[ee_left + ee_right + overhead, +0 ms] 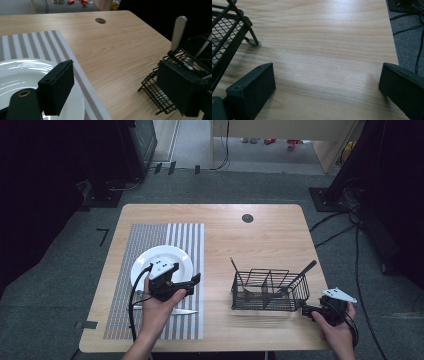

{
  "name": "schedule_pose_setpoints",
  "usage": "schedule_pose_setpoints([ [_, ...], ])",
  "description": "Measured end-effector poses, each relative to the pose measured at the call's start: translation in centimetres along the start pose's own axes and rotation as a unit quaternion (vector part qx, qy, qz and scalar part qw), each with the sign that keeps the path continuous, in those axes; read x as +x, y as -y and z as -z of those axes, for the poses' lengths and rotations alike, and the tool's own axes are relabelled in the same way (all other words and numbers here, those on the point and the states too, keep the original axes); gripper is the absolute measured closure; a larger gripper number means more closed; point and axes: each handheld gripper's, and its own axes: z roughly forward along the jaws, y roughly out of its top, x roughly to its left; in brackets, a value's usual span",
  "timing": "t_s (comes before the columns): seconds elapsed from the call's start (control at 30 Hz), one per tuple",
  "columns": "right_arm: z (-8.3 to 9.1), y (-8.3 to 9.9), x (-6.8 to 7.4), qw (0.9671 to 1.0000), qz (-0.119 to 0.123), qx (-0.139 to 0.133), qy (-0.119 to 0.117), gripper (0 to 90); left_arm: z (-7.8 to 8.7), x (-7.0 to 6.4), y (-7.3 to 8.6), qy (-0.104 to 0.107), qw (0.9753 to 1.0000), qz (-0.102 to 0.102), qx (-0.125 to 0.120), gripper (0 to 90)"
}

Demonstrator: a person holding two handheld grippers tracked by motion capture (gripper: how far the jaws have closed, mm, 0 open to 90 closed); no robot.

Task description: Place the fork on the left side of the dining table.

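With both hand-held grippers gaping empty, left (192, 282) over the round white plate (165, 257), right (306, 310) beside the black wire caddy (267, 292), I'd approach its utensils slowly.

Plate (162, 262) on mat (145, 237), left; rack (270, 292) right, seemingly holding utensils.

White plate (161, 261) and knife (184, 311) on striped placemat (145, 237); black wire basket (270, 292) with utensils on wooden table (250, 245).
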Motion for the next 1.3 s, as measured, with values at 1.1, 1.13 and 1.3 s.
schedule_pose_setpoints([
  [1.1, 0.0, 0.0, 0.0, 1.0000, 0.001, -0.001, 0.000, 0.6, -6.1, -6.0, -3.6, 0.083, 0.9960, -0.023, 0.023, 59.2],
  [1.13, 0.0, 0.0, 0.0, 1.0000, 0.001, -0.001, 0.000, 0.6, -6.1, -6.0, -3.6, 0.083, 0.9960, -0.023, 0.023, 61.2],
  [1.3, 0.0, 0.0, 0.0, 1.0000, 0.000, -0.001, 0.000, 0.5, -7.0, -6.5, -4.1, 0.086, 0.9955, -0.023, 0.033, 65.8],
])
